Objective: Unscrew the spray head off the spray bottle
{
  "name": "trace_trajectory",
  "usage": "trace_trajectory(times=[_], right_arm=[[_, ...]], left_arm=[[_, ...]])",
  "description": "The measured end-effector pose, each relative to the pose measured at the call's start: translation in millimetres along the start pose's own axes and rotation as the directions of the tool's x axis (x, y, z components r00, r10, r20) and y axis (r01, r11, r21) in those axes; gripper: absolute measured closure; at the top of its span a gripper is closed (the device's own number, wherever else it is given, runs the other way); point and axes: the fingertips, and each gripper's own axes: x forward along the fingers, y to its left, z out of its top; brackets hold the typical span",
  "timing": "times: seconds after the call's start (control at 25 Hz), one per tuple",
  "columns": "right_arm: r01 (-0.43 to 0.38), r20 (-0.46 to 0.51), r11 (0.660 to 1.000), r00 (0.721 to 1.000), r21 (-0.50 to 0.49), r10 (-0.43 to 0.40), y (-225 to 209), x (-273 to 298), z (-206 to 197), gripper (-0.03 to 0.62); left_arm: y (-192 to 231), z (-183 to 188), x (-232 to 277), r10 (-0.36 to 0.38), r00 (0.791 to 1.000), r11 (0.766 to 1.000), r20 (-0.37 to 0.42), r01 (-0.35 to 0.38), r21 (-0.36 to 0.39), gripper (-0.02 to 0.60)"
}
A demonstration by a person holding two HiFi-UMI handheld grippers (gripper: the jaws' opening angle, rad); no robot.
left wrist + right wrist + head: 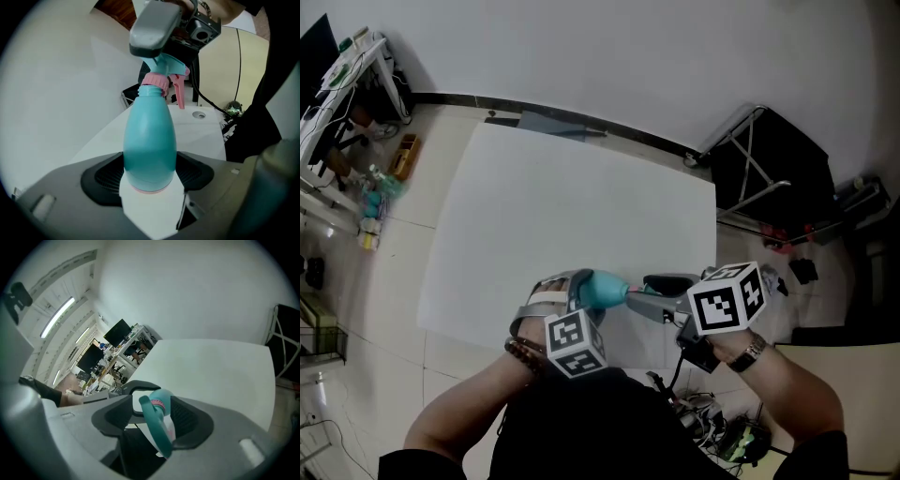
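A teal spray bottle (602, 289) lies on its side in the air over the near edge of the white table (562, 206). My left gripper (581, 292) is shut on its fat body (150, 145), both pads pressing its sides near the base. The pink collar (155, 80) and the teal spray head (165, 63) with its pink trigger (179, 93) point toward my right gripper (654, 292). In the right gripper view the spray head (157, 427) sits between the jaws, with a gap to the left pad (110, 420), so that gripper stands open around it.
A black folding frame (759, 159) stands off the table's right side. Cluttered shelves (347, 84) line the far left. Cables and small gear (722, 431) lie on the floor near my right arm. The white table stretches away beyond the bottle.
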Motion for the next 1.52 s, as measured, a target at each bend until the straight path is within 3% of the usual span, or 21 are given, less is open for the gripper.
trace_trajectory(times=[0.16,0.28,0.36,0.44,0.52,0.6,0.72,0.76,0.8,0.84,0.92,1.0,1.12,1.28,1.52], right_arm=[[-0.003,0.048,0.985,0.999,-0.171,0.011,13.7,-21.0,12.5,0.339],[-0.010,0.120,0.946,0.991,-0.323,0.051,30.4,-45.3,28.4,0.339],[0.014,0.173,0.889,0.982,-0.459,0.074,43.9,-63.5,39.9,0.339],[0.070,0.208,0.780,0.975,-0.622,0.079,55.7,-80.7,46.2,0.341],[0.143,0.183,0.599,0.983,-0.788,0.005,58.9,-92.6,39.2,0.341],[0.209,0.159,0.355,0.973,-0.911,-0.164,49.2,-96.2,22.1,0.341],[0.212,0.238,-0.118,0.928,-0.970,-0.288,40.0,-81.6,-0.8,0.341],[0.175,0.255,-0.264,0.916,-0.949,-0.309,37.0,-74.0,-11.4,0.341],[0.133,0.266,-0.385,0.910,-0.914,-0.318,35.3,-66.3,-22.1,0.341],[0.098,0.274,-0.477,0.908,-0.873,-0.316,35.9,-59.2,-31.0,0.341],[0.065,0.284,-0.593,0.916,-0.803,-0.285,43.0,-48.1,-41.6,0.341],[0.061,0.279,-0.645,0.929,-0.762,-0.242,53.3,-39.6,-46.3,0.341],[0.027,0.237,-0.680,0.947,-0.733,-0.218,58.4,-27.6,-55.5,0.341],[-0.024,0.182,-0.698,0.958,-0.715,-0.220,56.4,-17.9,-69.0,0.348],[-0.089,0.121,-0.713,0.964,-0.695,-0.238,48.6,-11.4,-84.0,0.426]], left_arm=[[1.8,5.4,-5.2,-0.045,0.997,0.998,0.058,0.048,-0.040,0.209],[6.7,7.9,-10.6,-0.083,0.992,0.995,0.100,0.088,-0.050,0.209],[9.7,8.0,-14.7,-0.113,0.986,0.992,0.124,0.118,-0.035,0.209],[11.2,8.1,-18.6,-0.152,0.978,0.988,0.142,0.154,-0.002,0.209],[10.9,7.7,-22.0,-0.200,0.968,0.980,0.150,0.196,0.039,0.209],[9.3,6.0,-25.8,-0.255,0.956,0.966,0.146,0.246,0.076,0.209],[5.4,2.3,-31.7,-0.333,0.934,0.941,0.132,0.320,0.110,0.209],[3.3,1.6,-33.1,-0.358,0.925,0.931,0.126,0.344,0.118,0.209],[0.4,1.2,-34.3,-0.382,0.916,0.921,0.120,0.368,0.126,0.209],[-3.1,1.1,-35.5,-0.406,0.907,0.911,0.113,0.391,0.135,0.209],[-11.2,0.8,-37.3,-0.448,0.889,0.889,0.095,0.431,0.154,0.209],[-20.3,0.0,-37.8,-0.484,0.872,0.867,0.071,0.467,0.172,0.209],[-33.2,-2.5,-37.3,-0.534,0.845,0.832,0.032,0.518,0.198,0.209],[-47.5,-4.9,-36.8,-0.580,0.814,0.794,-0.008,0.568,0.216,0.209],[-57.5,-1.7,-35.8,-0.612,0.791,0.768,-0.019,0.599,0.227,0.209]])
